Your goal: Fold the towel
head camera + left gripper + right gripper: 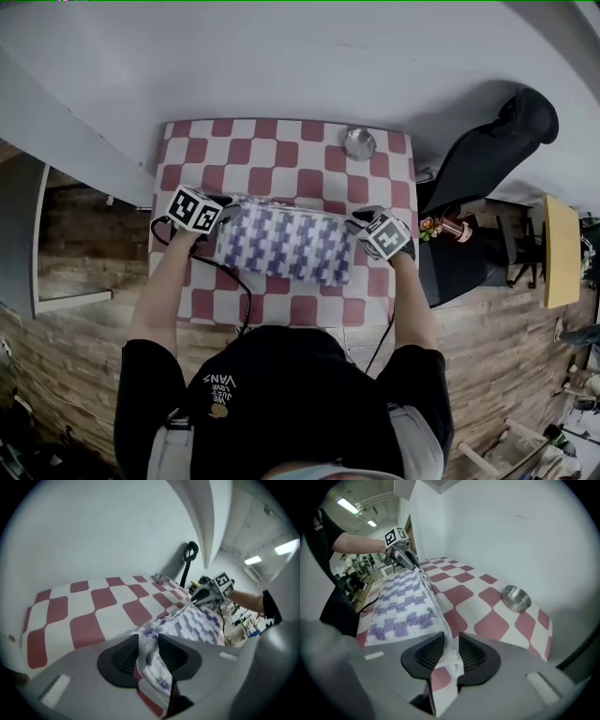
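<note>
A big table (258, 155) with red and white squares stands against a white wall. On the near half of the table lies the towel (281, 246). It is white with purple blocks, and it is spread out flat from side to side. The person holds one end of it with each tool. The left gripper (223, 208) is at the towel's left end, and its two fingers (123, 654) are nearly together and pinch the towel's edge between them. The right gripper (362, 219) is at the towel's right end, and its fingers (474, 654) pinch the edge there too. The far edge of the towel is lifted a little between them. A small shiny bowl (358, 143) sits by the far side of the table, well apart from the towel.
</note>
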The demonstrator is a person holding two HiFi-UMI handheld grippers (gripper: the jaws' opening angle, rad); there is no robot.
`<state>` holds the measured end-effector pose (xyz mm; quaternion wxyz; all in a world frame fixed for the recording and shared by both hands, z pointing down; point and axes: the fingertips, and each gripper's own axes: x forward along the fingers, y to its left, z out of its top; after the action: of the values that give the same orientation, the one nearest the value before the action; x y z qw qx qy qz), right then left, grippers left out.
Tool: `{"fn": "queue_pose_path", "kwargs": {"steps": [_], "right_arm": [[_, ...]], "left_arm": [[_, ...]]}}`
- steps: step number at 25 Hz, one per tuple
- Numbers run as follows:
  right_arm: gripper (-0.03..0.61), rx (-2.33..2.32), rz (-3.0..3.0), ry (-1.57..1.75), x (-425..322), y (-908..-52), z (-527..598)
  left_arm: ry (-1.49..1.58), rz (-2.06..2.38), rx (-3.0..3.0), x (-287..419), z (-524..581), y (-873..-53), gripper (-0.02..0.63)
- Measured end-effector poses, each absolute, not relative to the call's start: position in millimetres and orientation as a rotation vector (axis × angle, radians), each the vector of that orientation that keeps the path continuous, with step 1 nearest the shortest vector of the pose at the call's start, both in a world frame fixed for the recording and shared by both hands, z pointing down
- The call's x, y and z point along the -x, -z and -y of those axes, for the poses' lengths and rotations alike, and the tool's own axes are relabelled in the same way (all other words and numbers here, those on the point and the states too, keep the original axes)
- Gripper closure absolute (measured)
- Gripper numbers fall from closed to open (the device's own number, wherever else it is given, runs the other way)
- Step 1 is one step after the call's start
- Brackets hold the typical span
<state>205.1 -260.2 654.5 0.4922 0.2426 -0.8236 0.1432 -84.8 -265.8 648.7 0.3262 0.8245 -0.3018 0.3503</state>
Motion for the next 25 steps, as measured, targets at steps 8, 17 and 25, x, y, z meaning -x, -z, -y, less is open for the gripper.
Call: {"fn": "queue_pose_path", "kwargs": {"steps": [8, 17, 25], "right_arm": [[0.388, -1.181, 2.034, -0.364, -247, -614, 267], [0.392, -1.810, 2.248, -1.068, -258, -594, 180], [0.314, -1.971, 2.126, -1.686, -237, -642, 105]], "left_arm": [[-0.837, 1.115, -2.264, 121, 270, -607, 0.463], [-1.125, 1.026, -2.707, 61, 185, -599, 0.465], [-1.306, 0.889, -2.651, 73, 158, -646, 0.465]]}}
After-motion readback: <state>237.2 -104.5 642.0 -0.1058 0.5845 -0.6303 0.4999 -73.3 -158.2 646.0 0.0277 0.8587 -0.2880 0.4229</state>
